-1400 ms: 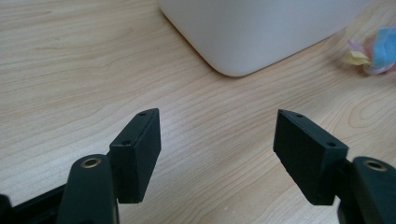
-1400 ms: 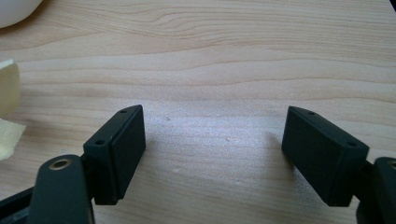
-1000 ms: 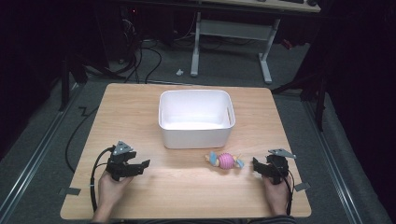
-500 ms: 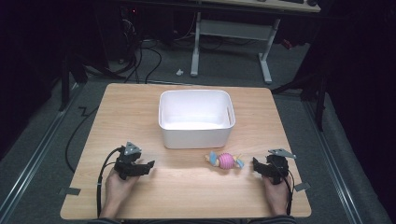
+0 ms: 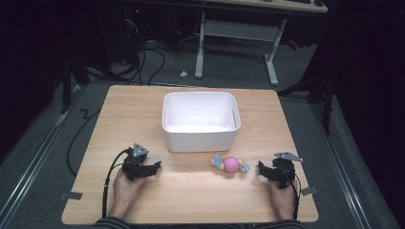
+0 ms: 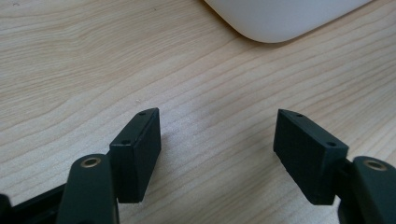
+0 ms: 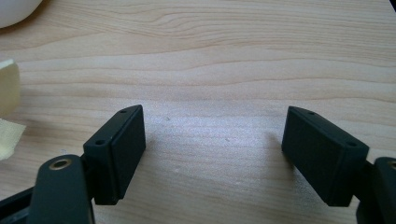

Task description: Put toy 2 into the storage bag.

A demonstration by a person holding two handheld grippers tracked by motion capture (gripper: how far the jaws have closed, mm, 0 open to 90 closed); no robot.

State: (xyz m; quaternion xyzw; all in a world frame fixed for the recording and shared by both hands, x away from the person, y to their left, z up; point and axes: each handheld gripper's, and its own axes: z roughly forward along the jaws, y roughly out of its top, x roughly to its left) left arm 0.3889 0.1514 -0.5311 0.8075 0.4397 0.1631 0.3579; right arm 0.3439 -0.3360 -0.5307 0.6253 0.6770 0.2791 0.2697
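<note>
Dark floor and cables surround a light wooden table [image 5: 143, 109], on which a white rectangular plastic bin [image 5: 200, 120] stands. Since a second ago, the left gripper [image 5: 155, 167] has been shifted slightly inward and lowered, jaws parted and empty. A pink ribbed ball toy with blue and yellow ends [image 5: 231, 163] lies untouched before the bin, beside the right gripper [image 5: 261, 168], likewise spread and empty; a reach is judged imminent.

table [image 5: 143, 109]: light matt wood | bin [image 5: 199, 138]: smooth white plastic | fingers [image 6: 137, 154]: matt black
</note>
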